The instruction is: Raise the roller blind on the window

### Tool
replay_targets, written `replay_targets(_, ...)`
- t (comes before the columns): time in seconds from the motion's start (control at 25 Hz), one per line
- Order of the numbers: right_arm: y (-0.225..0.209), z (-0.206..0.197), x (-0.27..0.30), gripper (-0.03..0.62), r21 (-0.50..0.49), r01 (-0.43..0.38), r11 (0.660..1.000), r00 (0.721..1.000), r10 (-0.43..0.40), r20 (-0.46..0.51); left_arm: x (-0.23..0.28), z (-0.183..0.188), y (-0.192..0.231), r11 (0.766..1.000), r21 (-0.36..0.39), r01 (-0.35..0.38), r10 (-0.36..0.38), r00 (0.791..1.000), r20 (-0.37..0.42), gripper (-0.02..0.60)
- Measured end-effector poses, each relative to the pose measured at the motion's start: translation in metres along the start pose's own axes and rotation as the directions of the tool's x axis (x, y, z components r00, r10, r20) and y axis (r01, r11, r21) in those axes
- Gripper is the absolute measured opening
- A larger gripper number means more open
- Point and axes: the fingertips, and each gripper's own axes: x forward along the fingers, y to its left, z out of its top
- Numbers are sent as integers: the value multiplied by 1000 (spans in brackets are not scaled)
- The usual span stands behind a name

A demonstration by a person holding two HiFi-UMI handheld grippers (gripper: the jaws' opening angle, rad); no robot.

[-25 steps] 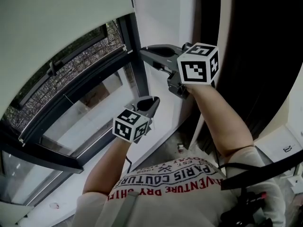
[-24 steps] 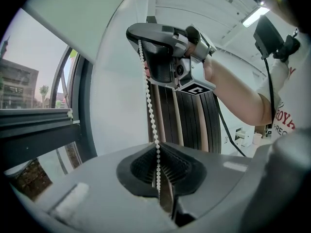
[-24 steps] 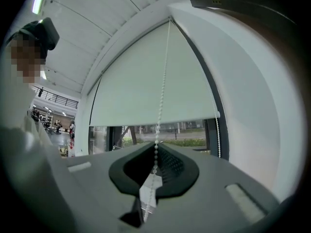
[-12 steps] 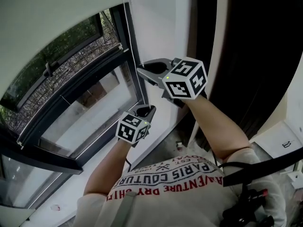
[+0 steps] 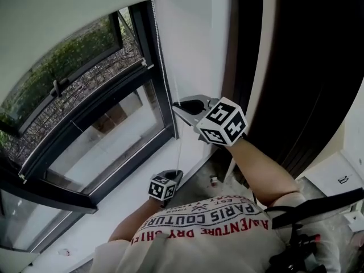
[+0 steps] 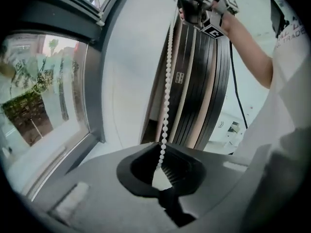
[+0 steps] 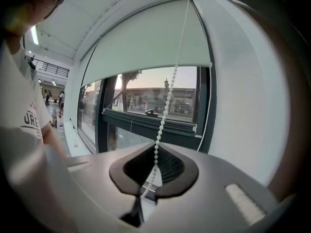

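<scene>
A white cord point(image 6: 166, 81) of round beads is clamped by the left gripper point(image 6: 163, 177) and, higher, the right gripper point(image 7: 147, 181). The smooth pale blind point(image 7: 146, 45) covers the dark-framed window's point(image 5: 91, 115) top. Below each grip the cord is hidden.

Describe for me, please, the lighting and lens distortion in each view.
Head view: wide lens bows the window frame; the right side falls to near black. Left gripper view: black fisheye corners, outdoors washed pale, bead chain sharp. Right gripper view: roller blind curves; evenly lit.
</scene>
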Motion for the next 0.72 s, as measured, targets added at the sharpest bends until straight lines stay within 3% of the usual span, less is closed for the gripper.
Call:
replay_targets(0.16, -4, 2, -3, 6, 35, -4, 999, 1000, 4, 18, -2, 24, -6, 995, 101, 7, -12, 999, 52, 10)
replay_targets(0.24, -4, 2, -2, 6, 30, -5, 1000, 1000, 5, 19, -7, 38, -4, 993, 119, 2, -14, 995, 94, 102)
replay_targets(0.4, -6, 0, -3, 6, 30, -7, 1000, 1000, 6, 16, -33, 79, 1, 989, 145, 9, -39, 978, 203, 152)
replay_targets(0.48, -9, -1, -4, 6, 36, -9, 999, 1000, 9, 20, -55, 115, 4, 991, 130, 31, -67, 957, 284, 153)
replay_targets(0.56, -11, -1, -5, 8, 45, -14, 999, 1000, 13, 26, -84, 161, 6, 992, 114, 54, -94, 919, 382, 153)
replay_targets(0.72, -14, 0, -6, 6, 51, -23, 998, 999, 22, 32, -147, 268, -6, 980, 196, 45, -143, 838, 526, 152)
